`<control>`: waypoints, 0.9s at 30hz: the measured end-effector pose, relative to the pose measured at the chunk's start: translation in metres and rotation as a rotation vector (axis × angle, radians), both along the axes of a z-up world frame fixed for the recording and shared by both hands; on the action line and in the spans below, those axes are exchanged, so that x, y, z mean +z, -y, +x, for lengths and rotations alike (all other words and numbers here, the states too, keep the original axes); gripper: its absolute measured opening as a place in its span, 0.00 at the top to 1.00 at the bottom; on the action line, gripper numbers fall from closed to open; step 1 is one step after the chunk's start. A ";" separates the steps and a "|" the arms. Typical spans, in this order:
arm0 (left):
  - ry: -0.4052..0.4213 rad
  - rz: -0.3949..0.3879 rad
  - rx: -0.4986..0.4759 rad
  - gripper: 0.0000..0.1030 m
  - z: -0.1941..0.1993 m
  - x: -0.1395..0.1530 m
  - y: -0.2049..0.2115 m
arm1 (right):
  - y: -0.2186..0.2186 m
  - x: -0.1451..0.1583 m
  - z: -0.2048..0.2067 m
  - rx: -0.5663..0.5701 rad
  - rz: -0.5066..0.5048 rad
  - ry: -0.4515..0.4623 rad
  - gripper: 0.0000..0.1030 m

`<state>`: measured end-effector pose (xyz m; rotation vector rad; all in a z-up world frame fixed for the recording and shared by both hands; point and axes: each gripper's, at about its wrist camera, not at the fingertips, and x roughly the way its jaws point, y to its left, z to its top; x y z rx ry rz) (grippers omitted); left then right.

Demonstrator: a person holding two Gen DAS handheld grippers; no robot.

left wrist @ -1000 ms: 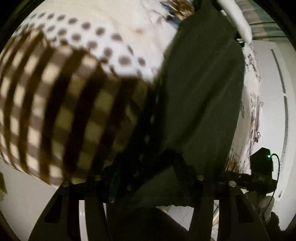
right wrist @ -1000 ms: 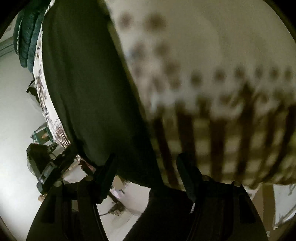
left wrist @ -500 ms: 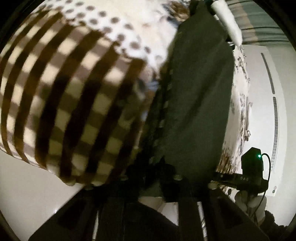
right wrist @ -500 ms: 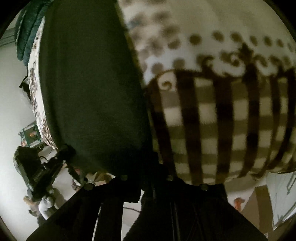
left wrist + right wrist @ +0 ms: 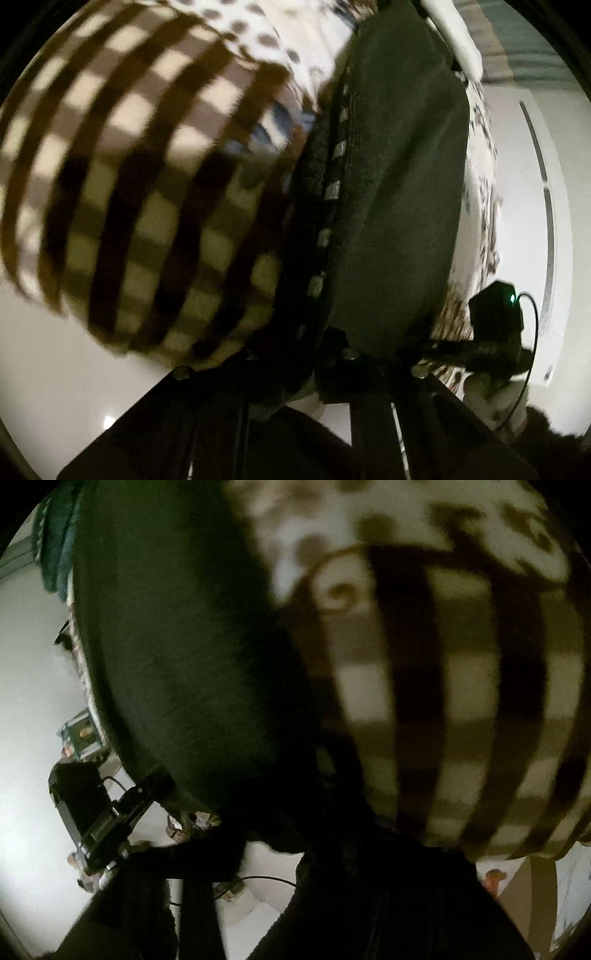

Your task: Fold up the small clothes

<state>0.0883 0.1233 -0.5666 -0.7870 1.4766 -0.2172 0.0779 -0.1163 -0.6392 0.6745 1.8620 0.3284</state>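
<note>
On a checked blanket (image 5: 122,206), both grippers, jaws just closing, pinch the dark green garment's (image 5: 399,192) near edge: left gripper (image 5: 332,354), right gripper (image 5: 295,834).

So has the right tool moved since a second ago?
Yes. The right tool moved closer to the checked blanket, whose squares look larger, and its jaws have just been closing on the dark garment.

A brown-checked, dotted blanket (image 5: 140,206) covers the bed above a pale glossy floor (image 5: 55,369), with a white wall (image 5: 517,184) beyond.
</note>
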 end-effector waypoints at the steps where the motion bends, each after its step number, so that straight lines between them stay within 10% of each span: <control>1: 0.003 -0.010 0.012 0.93 -0.002 0.005 0.000 | -0.007 0.008 -0.002 -0.003 0.005 0.017 0.90; 12: 0.162 -0.210 0.134 0.93 0.063 0.108 0.009 | -0.015 0.106 0.045 -0.089 0.209 0.202 0.93; 27: 0.341 -0.280 0.186 0.92 0.333 0.103 -0.015 | 0.021 0.151 0.364 -0.322 0.173 0.436 0.93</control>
